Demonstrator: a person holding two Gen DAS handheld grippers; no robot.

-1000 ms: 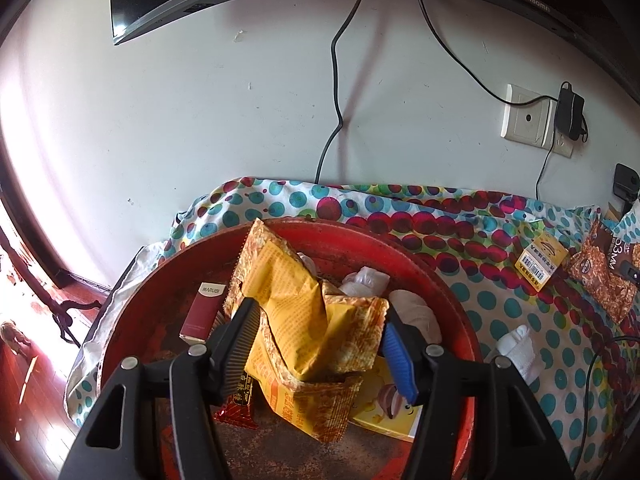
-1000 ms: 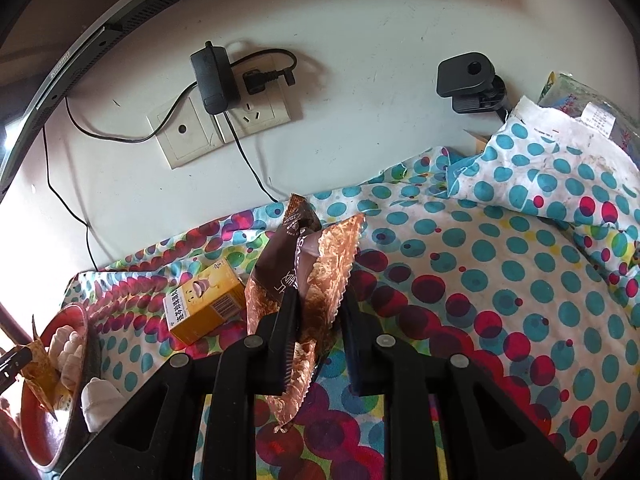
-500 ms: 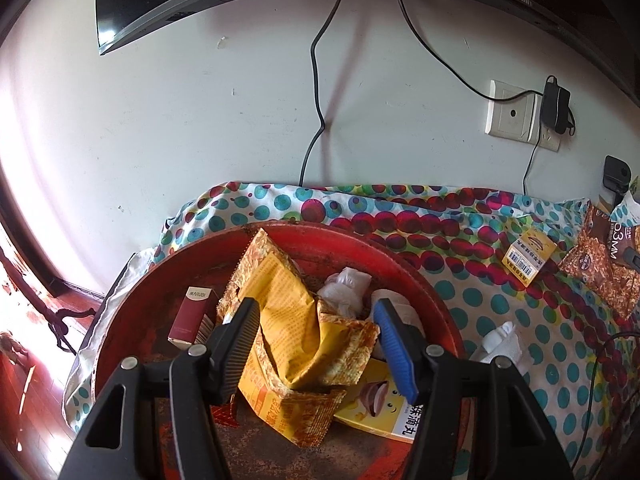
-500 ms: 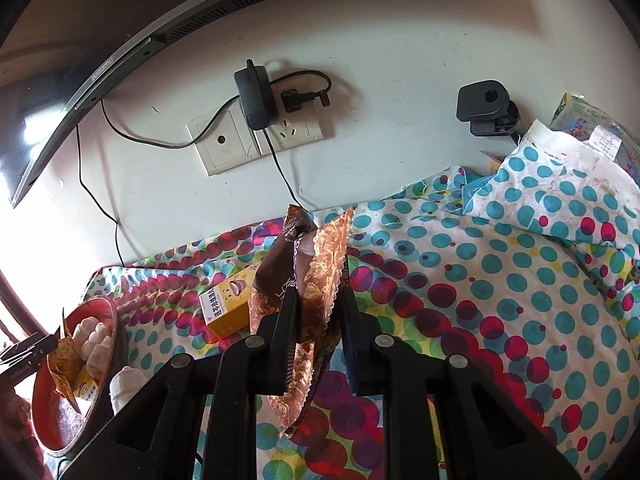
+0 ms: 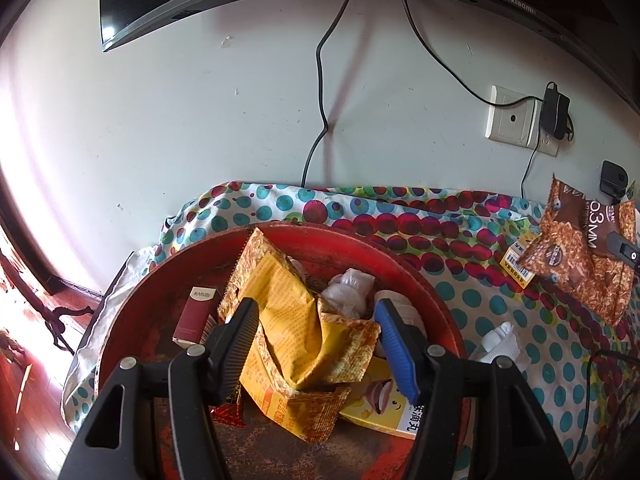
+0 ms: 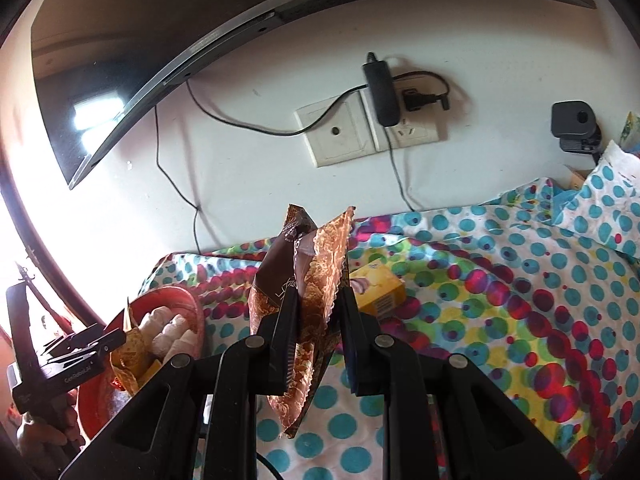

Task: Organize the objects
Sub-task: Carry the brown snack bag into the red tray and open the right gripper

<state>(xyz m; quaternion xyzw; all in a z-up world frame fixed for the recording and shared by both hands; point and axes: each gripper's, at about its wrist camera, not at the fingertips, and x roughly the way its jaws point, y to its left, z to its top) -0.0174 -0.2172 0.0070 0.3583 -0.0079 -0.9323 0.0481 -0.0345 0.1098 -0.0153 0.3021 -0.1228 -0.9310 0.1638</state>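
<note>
Two grippers show: the left gripper (image 5: 316,344) hangs spread wide over the red basin (image 5: 420,276), its fingers either side of a crumpled yellow packet (image 5: 296,332) lying inside, while the right gripper (image 6: 316,344) is clenched on a brown snack bag (image 6: 304,292) held above the dotted cloth (image 6: 520,280), right of the basin.
</note>
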